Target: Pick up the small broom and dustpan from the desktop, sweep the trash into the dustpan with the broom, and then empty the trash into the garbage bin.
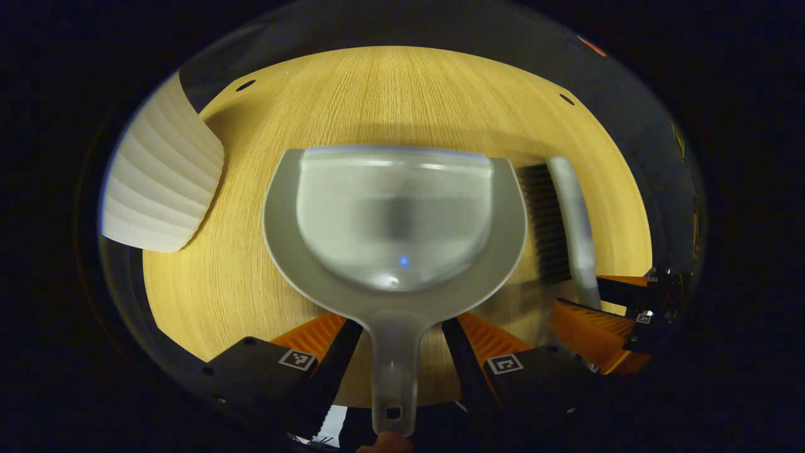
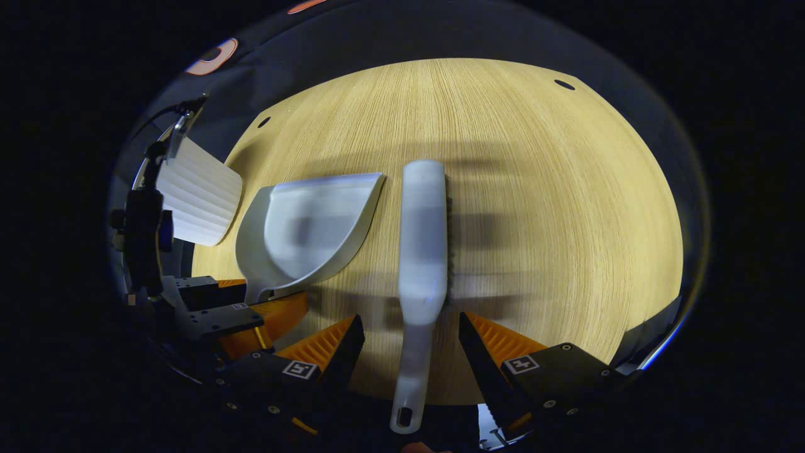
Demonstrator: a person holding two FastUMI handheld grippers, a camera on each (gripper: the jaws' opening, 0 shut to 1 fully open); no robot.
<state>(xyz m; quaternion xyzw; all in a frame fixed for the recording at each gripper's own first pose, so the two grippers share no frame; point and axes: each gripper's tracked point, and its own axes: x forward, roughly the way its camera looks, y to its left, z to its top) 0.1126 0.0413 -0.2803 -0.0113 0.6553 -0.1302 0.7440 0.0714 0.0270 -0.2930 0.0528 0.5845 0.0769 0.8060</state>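
Note:
A grey dustpan [image 1: 393, 214] lies flat on the wooden desktop [image 1: 390, 94], its handle pointing back at me. My left gripper [image 1: 402, 324] is open, its orange fingers [image 1: 314, 333] on either side of that handle with small gaps. To the dustpan's right lies the small grey broom [image 1: 563, 214], bristles toward the pan. In the right gripper view the broom [image 2: 422, 239] lies straight ahead, and my right gripper [image 2: 410, 321] is open astride its handle without touching. The dustpan [image 2: 308, 226] and left gripper [image 2: 251, 314] show there at the left.
A white ribbed bin [image 1: 163, 182] stands at the desktop's left edge, also seen as the bin [image 2: 198, 195] beside the dustpan. Small dark holes [image 2: 564, 84] mark the far corners of the desktop. The right gripper [image 1: 604, 327] sits low at the right.

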